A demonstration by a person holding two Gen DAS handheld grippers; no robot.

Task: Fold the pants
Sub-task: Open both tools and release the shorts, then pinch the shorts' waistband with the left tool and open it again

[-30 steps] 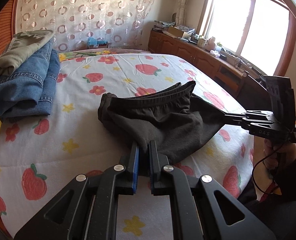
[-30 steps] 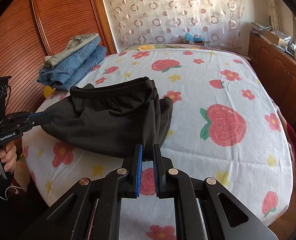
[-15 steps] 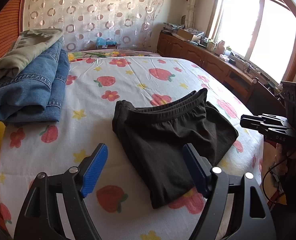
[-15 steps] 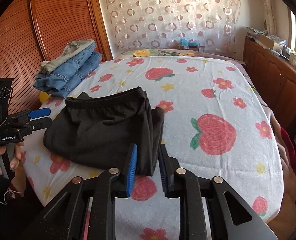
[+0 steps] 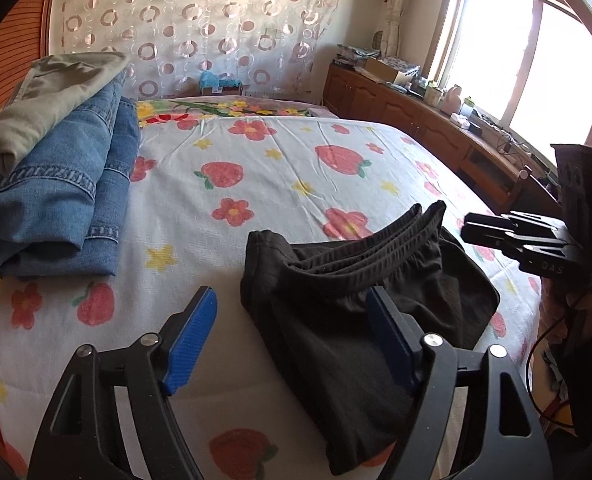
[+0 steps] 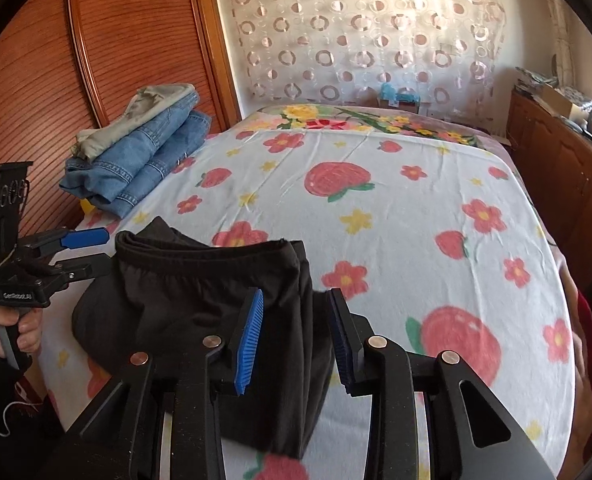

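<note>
Left wrist view: the left gripper [image 5: 292, 344] has just been opening; its jaws stand wide with the black pants [image 5: 360, 300] lying between them, unpressed, on the near right of the bed [image 5: 276, 168]. The right gripper [image 5: 472, 226] hovers at the right.

Right wrist view: the right gripper [image 6: 294, 336] has also been opening, the pants [image 6: 200, 300] loose between its pads. The fold looks laid down; next probably calls for a fresh grasp or moving it to the folded stack [image 6: 136, 160].

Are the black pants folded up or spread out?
Folded. The black pants lie doubled in layers on the bed, waistband edges stacked, neither tool holding them.
</note>
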